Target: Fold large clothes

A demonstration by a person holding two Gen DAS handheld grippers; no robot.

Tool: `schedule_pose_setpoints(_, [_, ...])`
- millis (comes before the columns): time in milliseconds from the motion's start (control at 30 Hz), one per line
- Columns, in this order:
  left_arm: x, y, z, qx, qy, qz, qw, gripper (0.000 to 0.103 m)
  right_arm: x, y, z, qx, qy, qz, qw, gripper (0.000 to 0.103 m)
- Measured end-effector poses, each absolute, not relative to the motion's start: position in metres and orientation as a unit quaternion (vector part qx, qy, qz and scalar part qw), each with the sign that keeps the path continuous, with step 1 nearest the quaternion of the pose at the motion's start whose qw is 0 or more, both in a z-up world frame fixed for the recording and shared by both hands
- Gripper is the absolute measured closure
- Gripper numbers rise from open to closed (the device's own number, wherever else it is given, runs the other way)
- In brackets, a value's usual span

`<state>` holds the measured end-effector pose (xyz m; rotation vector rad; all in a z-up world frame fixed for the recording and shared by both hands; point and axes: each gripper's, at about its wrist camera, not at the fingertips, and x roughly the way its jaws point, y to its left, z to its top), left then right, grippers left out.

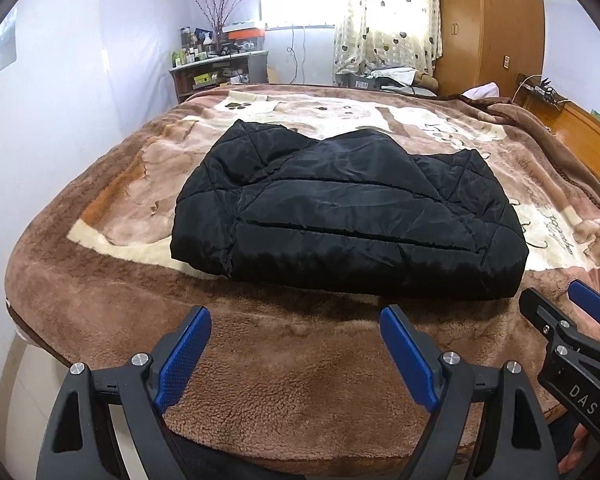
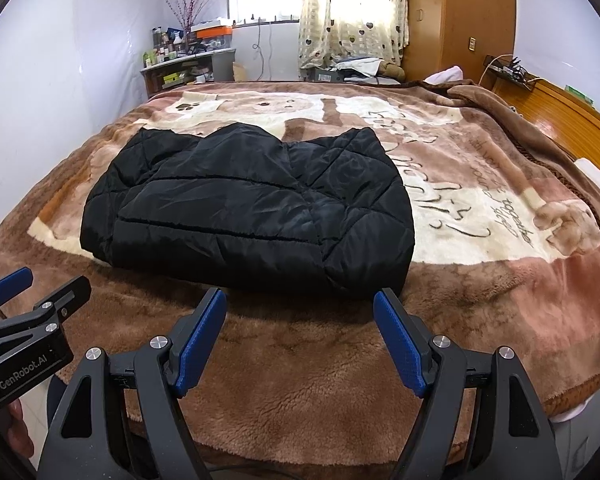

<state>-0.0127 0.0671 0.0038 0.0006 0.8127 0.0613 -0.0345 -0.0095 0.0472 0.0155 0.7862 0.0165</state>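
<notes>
A bedroom seen from two tools held side by side at the near edge of a bed (image 1: 100,288). The bed fills most of both views and is covered by a plush brown blanket (image 2: 300,380) with a cream panel printed with bears, paw marks and cursive writing.

Ahead of both tools, on the middle of the blanket, lies a black quilted jacket (image 1: 348,216). It is folded into a thick, roughly rectangular bundle with its long edge facing the tools. Its near edge lies just beyond the fingertips, and no tool touches it.

Beyond the bed, a wooden wardrobe (image 1: 488,24) stands to the far right. Left of it hangs a pale curtain (image 2: 352,12) with dark heart shapes, lit by a bright window (image 1: 296,0). To the far left stands a cluttered shelf (image 2: 188,68) with bottles and a vase of bare twigs.

The left tool (image 1: 296,356) has black arms and blue pads. Its jaws stand wide apart over bare blanket and hold nothing. The right tool (image 2: 300,340) looks the same, with its jaws also wide and empty above the blanket. Each tool appears at the edge of the other's view, close beside it, with part of a hand (image 2: 16,428) gripping its handle.
</notes>
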Motion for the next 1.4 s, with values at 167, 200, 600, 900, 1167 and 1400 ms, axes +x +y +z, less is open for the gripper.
schedule_pose_setpoints(167, [-0.0129, 0.0637, 0.0046, 0.005, 0.394, 0.028, 0.919, 0.017, -0.0346, -0.0117, 0.0493, 0.010, 0.381, 0.007, 0.924, 0.027])
schedule_pose_setpoints(200, [-0.0128, 0.0627, 0.0046, 0.006, 0.394, 0.026, 0.919, 0.017, -0.0350, -0.0120, 0.0498, 0.010, 0.381, 0.007, 0.924, 0.027])
schedule_pose_setpoints(600, [-0.0140, 0.0602, 0.0022, 0.001, 0.399, 0.018, 0.917, 0.017, -0.0354, -0.0133, 0.0499, 0.011, 0.381, 0.007, 0.924, 0.027])
schedule_pose_setpoints(900, [-0.0156, 0.0612, 0.0015, -0.003, 0.398, 0.016, 0.917, 0.017, -0.0356, -0.0142, 0.0514, 0.013, 0.384, 0.006, 0.923, 0.027])
schedule_pose_setpoints(1167, [-0.0163, 0.0594, 0.0009, -0.001, 0.399, 0.016, 0.917, 0.017, -0.0357, -0.0132, 0.0506, 0.015, 0.386, 0.005, 0.922, 0.027])
schedule_pose_setpoints(1400, [-0.0166, 0.0590, 0.0008, -0.003, 0.399, 0.016, 0.917, 0.017, -0.0356, -0.0125, 0.0494, 0.017, 0.388, 0.005, 0.921, 0.027])
